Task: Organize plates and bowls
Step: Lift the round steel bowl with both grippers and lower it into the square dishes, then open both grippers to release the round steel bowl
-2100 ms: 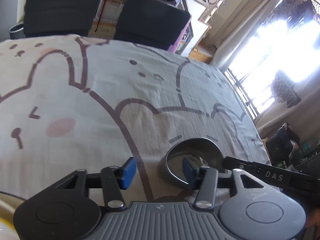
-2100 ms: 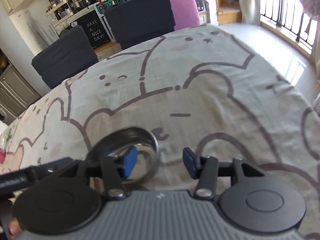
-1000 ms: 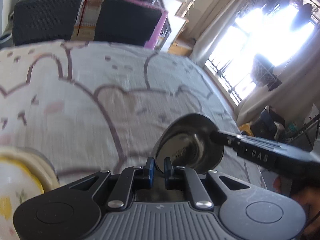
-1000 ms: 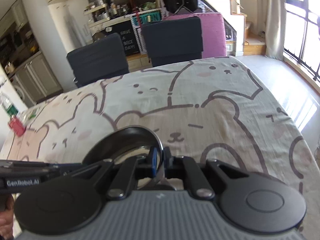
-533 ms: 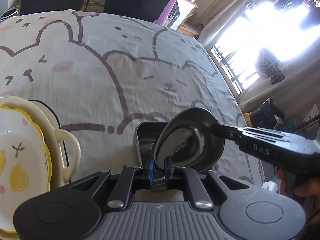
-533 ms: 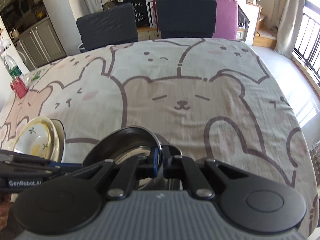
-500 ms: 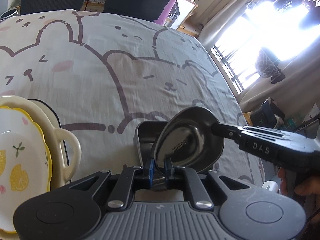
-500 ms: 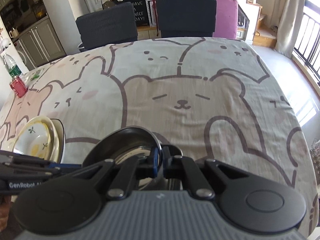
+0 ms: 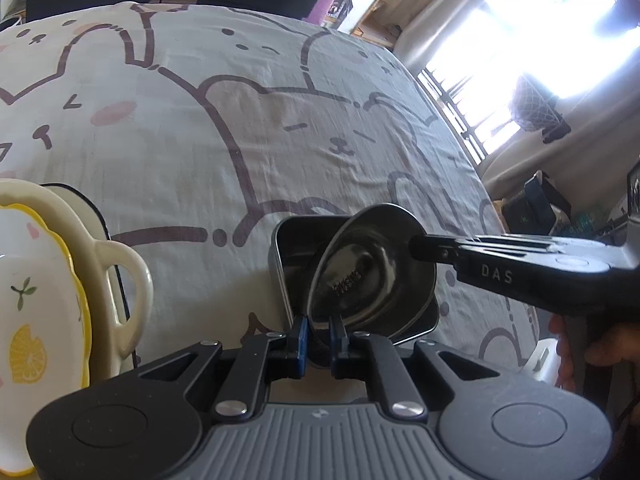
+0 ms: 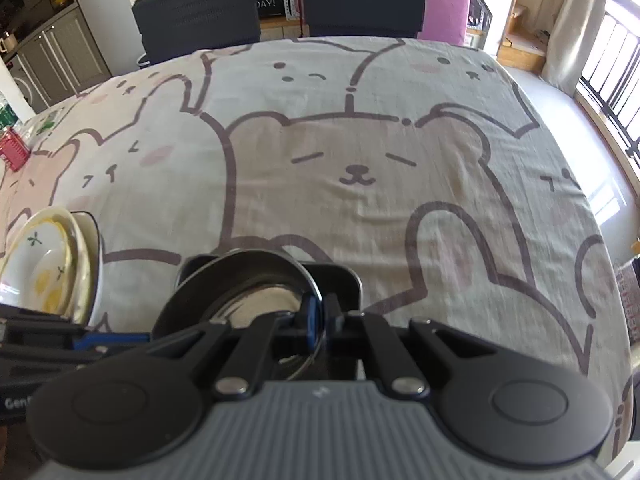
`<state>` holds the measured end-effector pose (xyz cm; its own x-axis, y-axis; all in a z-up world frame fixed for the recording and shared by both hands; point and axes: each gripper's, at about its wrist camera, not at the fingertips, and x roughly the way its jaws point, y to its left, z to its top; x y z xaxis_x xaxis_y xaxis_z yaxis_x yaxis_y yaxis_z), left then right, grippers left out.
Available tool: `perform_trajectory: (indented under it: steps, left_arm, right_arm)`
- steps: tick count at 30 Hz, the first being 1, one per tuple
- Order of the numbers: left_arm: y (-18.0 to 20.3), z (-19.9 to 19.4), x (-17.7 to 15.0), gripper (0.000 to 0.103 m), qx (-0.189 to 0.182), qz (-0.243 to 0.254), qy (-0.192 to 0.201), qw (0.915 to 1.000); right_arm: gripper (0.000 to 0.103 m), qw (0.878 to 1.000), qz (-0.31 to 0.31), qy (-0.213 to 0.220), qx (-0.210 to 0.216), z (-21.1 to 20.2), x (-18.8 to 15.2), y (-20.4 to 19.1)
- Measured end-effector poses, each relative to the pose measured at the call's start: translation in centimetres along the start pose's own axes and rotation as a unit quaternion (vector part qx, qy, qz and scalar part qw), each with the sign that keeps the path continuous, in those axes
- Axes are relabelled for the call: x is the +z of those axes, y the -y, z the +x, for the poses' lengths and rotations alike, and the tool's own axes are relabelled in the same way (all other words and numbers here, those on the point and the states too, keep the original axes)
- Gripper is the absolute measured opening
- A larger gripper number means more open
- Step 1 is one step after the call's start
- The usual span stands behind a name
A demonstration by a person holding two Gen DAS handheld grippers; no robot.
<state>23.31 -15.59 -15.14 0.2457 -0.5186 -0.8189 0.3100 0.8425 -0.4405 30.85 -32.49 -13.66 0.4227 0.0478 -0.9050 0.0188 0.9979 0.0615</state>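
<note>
A round steel bowl (image 9: 370,272) hangs tilted over a rectangular steel tray (image 9: 288,240) on the bear-print tablecloth. My left gripper (image 9: 318,334) is shut on the bowl's near rim. My right gripper (image 10: 322,326) is shut on the opposite rim, and its finger (image 9: 460,250) reaches in from the right in the left wrist view. In the right wrist view the bowl (image 10: 240,292) sits above the tray (image 10: 344,280). A stack with a lemon-print plate (image 9: 36,308) on a cream handled dish (image 9: 120,280) stands to the left; it also shows in the right wrist view (image 10: 44,268).
The bear-print cloth (image 10: 360,152) covers the whole table. Two dark chairs (image 10: 200,12) and a pink one (image 10: 444,0) stand at the far side. A red-capped bottle (image 10: 12,144) is at the far left. The table's right edge drops toward the window side.
Both grippers closed on the steel bowl, lifted it and carried it left. It now hangs lower over the steel tray, beside the plate stack.
</note>
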Motion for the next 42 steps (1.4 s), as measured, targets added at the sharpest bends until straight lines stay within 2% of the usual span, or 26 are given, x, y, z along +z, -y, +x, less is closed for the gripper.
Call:
perform_trajectory:
  steps: [20, 24, 28, 31, 33, 34, 38, 42]
  left_arm:
    - [0.8, 0.4, 0.2, 0.011, -0.008, 0.039, -0.012, 0.9991]
    - [0.9, -0.2, 0.4, 0.013, -0.013, 0.046, -0.004, 0.9988]
    - [0.8, -1.0, 0.7, 0.024, -0.012, 0.047, 0.011, 0.9988]
    - [0.6, -1.3, 1.0, 0.028, -0.007, 0.042, 0.018, 0.9989]
    - [0.4, -1.3, 1.2, 0.034, 0.003, 0.043, 0.024, 0.9988]
    - [0.4, -1.3, 1.2, 0.037, 0.007, 0.043, 0.026, 0.9987]
    - [0.1, -1.2, 1.4, 0.037, 0.013, 0.036, 0.028, 0.9989]
    - [-0.1, -1.2, 1.5, 0.035, 0.022, 0.032, 0.033, 0.9987]
  right_arm:
    - [0.007, 0.999, -0.003, -0.034, -0.023, 3.1, 0.5, 0.5]
    - [0.008, 0.999, 0.0, -0.035, -0.02, 3.3, 0.6, 0.6]
    - [0.01, 0.999, 0.003, -0.028, -0.016, 3.4, 0.6, 0.7]
    - [0.019, 1.0, 0.006, -0.019, -0.014, 3.1, 0.6, 0.7]
    - [0.031, 1.0, 0.01, -0.013, -0.005, 2.8, 0.6, 0.8]
    - [0.034, 1.0, 0.01, -0.011, 0.002, 2.6, 0.6, 0.8]
    - [0.045, 1.0, 0.004, 0.006, 0.002, 1.6, 0.5, 0.7]
    - [0.05, 0.999, 0.026, 0.026, 0.012, 0.5, 0.2, 2.0]
